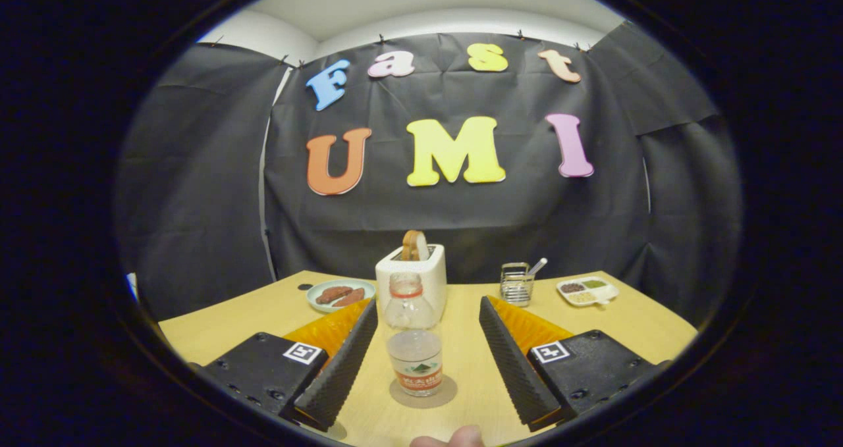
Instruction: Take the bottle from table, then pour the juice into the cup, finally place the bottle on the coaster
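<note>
The clear bottle [414,335], uncapped and partly full, stands upright on a round coaster [423,392] on the wooden desk [632,322], between the 2 ribbed black fingers [337,368] of the gripper [428,322], which are spread wide apart and touch neither side of it. Just beyond the bottle is a white toaster [412,272] with bread in its slot; a plate of sausages [340,295] lies to its left, and a wire basket [516,284] and a small divided tray [587,291] to its right. A fingertip [454,438] shows at the near edge.
</note>
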A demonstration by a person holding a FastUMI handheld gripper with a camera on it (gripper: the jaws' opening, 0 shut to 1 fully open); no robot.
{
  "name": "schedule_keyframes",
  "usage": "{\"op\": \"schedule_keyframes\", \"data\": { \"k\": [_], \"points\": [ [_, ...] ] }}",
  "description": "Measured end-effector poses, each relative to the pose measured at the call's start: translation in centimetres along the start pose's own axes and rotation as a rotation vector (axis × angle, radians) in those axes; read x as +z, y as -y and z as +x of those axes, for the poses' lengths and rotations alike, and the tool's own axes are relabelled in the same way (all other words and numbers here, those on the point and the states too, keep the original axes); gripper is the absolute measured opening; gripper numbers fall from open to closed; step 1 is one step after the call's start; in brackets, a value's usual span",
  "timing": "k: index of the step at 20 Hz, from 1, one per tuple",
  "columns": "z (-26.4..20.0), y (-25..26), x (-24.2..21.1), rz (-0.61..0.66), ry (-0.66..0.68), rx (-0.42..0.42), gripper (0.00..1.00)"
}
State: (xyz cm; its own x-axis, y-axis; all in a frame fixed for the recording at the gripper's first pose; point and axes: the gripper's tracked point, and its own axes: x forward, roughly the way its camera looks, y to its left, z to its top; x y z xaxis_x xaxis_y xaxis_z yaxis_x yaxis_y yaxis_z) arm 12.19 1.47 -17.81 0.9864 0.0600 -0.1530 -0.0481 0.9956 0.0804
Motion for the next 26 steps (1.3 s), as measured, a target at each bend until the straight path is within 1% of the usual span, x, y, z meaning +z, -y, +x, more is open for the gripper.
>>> {"op": "schedule_keyframes", "data": {
  "k": [3,6,9,11,17,20,26],
  "points": [
    [-3.0,1.9,5.1,-0.013,0.045,-0.068,1.00],
    [-6.6,3.2,10.7,-0.059,0.107,-0.130,1.00],
    [-9.9,3.5,14.6,-0.111,0.149,-0.171,1.00],
    [-11.6,2.9,16.2,-0.119,0.160,-0.170,1.00],
    [-14.8,0.5,18.7,-0.131,0.156,-0.136,1.00],
    [-15.6,-0.8,18.4,-0.138,0.140,-0.118,1.00],
    [-16.0,-1.6,18.1,-0.119,0.142,-0.128,1.00]
  ]
}}
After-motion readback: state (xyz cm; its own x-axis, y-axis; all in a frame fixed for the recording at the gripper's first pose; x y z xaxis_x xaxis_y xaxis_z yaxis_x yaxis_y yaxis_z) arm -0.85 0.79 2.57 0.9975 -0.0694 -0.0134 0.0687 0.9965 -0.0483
